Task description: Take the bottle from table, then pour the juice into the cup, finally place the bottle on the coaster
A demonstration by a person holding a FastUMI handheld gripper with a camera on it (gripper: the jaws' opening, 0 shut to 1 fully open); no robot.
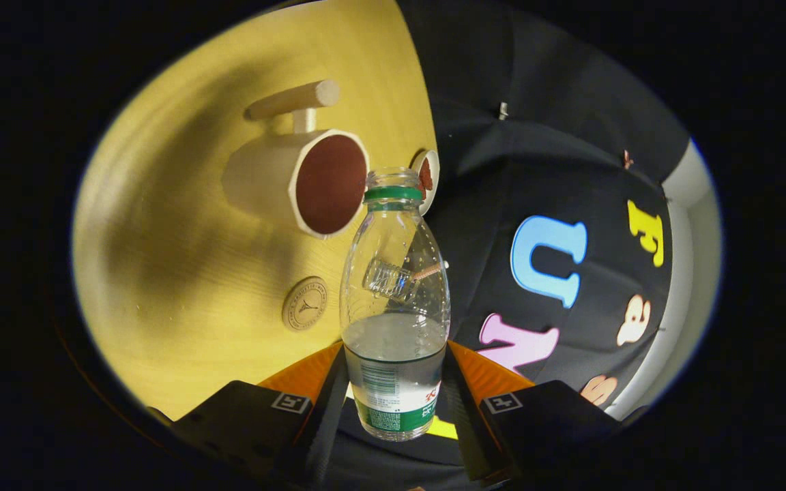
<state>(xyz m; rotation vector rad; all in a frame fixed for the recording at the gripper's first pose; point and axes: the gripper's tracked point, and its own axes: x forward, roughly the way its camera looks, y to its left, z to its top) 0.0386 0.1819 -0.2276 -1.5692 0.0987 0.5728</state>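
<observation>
My tool (394, 382) is clamped on the bottle (394, 307), one finger pressing each side of its labelled lower body, so the bottle sits squarely between them and points forward along them. It is a clear plastic bottle with a green neck ring and no cap on its mouth, and clear liquid fills its lower part (droplets cling to the inside higher up). The whole view is rolled, so the desk (181, 273) stands like a yellow wall beside the bottle. Just beyond the fingers on that side, a small round coaster (305, 303) lies flat on the desk. Further on, near the bottle's mouth, is the cup (297, 181), pale outside and dark red inside, with a wooden handle.
</observation>
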